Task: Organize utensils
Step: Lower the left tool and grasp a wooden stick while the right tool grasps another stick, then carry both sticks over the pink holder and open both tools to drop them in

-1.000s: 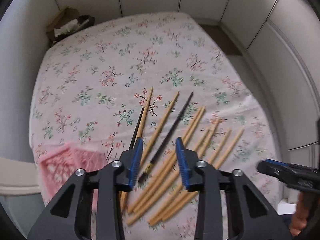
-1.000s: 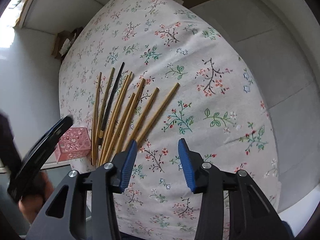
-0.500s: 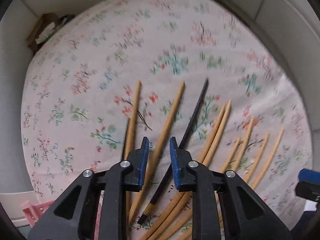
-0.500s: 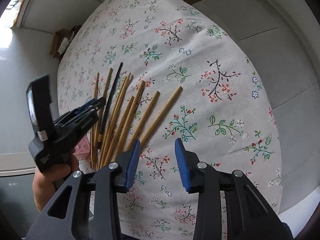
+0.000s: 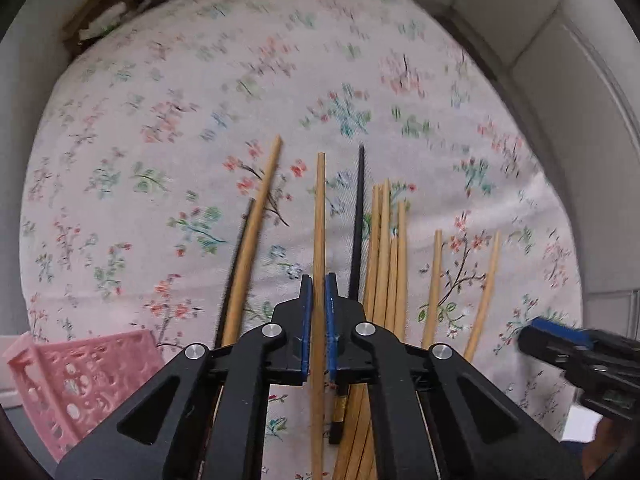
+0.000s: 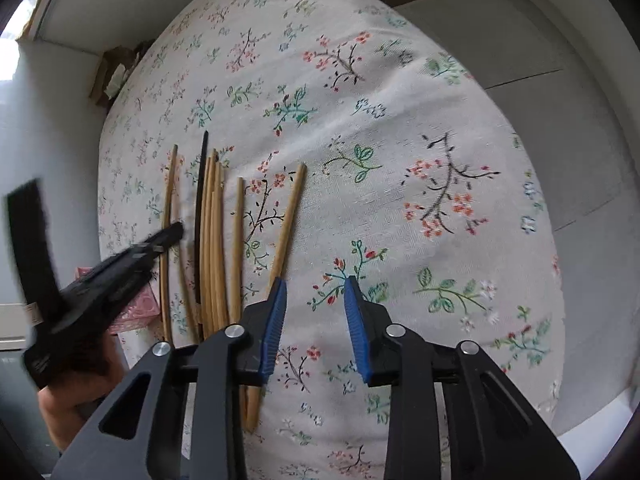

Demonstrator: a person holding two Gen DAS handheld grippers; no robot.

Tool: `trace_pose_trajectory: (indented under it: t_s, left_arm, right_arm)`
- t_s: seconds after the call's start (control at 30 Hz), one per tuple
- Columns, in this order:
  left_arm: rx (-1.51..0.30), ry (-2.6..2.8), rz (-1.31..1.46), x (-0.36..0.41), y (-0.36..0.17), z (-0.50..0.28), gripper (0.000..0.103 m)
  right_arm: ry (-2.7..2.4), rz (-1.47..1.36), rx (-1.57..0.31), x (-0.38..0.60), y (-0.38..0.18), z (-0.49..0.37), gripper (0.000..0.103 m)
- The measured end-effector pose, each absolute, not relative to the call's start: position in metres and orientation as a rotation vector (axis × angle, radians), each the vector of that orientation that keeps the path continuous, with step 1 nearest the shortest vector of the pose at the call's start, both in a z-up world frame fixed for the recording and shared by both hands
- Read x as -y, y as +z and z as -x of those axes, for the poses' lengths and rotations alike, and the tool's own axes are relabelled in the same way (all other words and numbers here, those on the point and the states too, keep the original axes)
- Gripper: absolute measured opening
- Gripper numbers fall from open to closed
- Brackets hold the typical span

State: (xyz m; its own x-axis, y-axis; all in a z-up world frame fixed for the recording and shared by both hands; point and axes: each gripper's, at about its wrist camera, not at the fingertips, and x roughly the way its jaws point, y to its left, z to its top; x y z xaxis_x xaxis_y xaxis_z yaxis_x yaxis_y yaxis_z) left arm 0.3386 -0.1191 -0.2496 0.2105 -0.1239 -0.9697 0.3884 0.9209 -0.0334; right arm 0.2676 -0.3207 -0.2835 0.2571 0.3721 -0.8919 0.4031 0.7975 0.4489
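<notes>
Left gripper (image 5: 316,308), lower centre, has its jaws clamped on one wooden chopstick (image 5: 319,216) among others lying on the floral-clothed bench (image 5: 168,92). Right gripper (image 6: 314,316) jaws, apart and closing, hold nothing. Picking up seems under way; next likely lifts it toward the pink basket (image 5: 80,384), lower left.

- Table (image 5: 168,92): covered by a floral cloth (image 6: 400,128), pale with small flower and twig prints.
- Chopsticks: about ten, lying roughly parallel on the cloth.
- Wooden sticks (image 5: 386,248): most form a tight bunch; two (image 5: 434,280) lie apart on its right.
- Black sticks: one (image 5: 357,224) just left of the bunch, one (image 5: 236,264) against a wooden stick further left.
- Pink basket (image 5: 80,384): perforated, at the near left edge.
- Brown box (image 5: 100,12): at the far left corner.
</notes>
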Motion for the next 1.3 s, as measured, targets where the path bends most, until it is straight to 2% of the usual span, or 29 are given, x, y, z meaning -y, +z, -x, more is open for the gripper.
trace_pose_trajectory:
  t_s: [0.23, 0.4, 0.43, 0.47, 0.5, 0.57, 0.7, 0.83, 0.97, 1.03, 1.3]
  left_arm:
    - [-1.194, -0.347, -0.131, 0.091, -0.198, -0.311, 0.005]
    - [-1.055, -0.37, -0.094, 0.086, -0.156, -0.282, 0.005]
    - [-1.02, -0.373, -0.078, 0.083, -0.145, -0.277, 0.005]
    - [-0.993, -0.376, -0.065, 0.084, -0.137, -0.274, 0.005]
    - [-0.957, -0.386, -0.045, 0.077, -0.126, -0.267, 0.005]
    - [-0.921, -0.388, -0.016, 0.08, -0.116, -0.263, 0.005]
    - [-0.865, -0.404, 0.043, 0.071, -0.106, -0.26, 0.005]
    - [-0.763, -0.397, 0.088, 0.047, -0.083, -0.255, 0.005]
    - [-0.613, -0.343, 0.068, 0.022, -0.067, -0.253, 0.005]
    - [-0.533, -0.305, 0.028, 0.013, -0.066, -0.252, 0.005]
    - [-0.444, -0.213, 0.063, -0.014, -0.086, -0.261, 0.005]
  right_arm:
    - [0.005, -0.659, -1.35, 0.298, -0.285, -0.282, 0.027]
    - [-0.039, -0.52, -1.344, 0.271, -0.285, -0.302, 0.025]
    - [-0.055, -0.485, -1.343, 0.265, -0.284, -0.304, 0.024]
    - [-0.069, -0.45, -1.344, 0.259, -0.285, -0.305, 0.012]
    - [-0.071, -0.447, -1.34, 0.256, -0.285, -0.306, 0.01]
    - [-0.063, -0.457, -1.339, 0.253, -0.286, -0.306, 0.007]
    - [-0.047, -0.466, -1.296, 0.247, -0.271, -0.3, 0.006]
    - [-0.02, -0.43, -1.163, 0.248, -0.229, -0.287, 0.006]
    - [0.034, -0.334, -0.922, 0.237, -0.179, -0.271, 0.006]
    - [0.044, -0.299, -0.822, 0.238, -0.161, -0.263, 0.006]
    - [0.135, -0.255, -0.573, 0.219, -0.11, -0.238, 0.006]
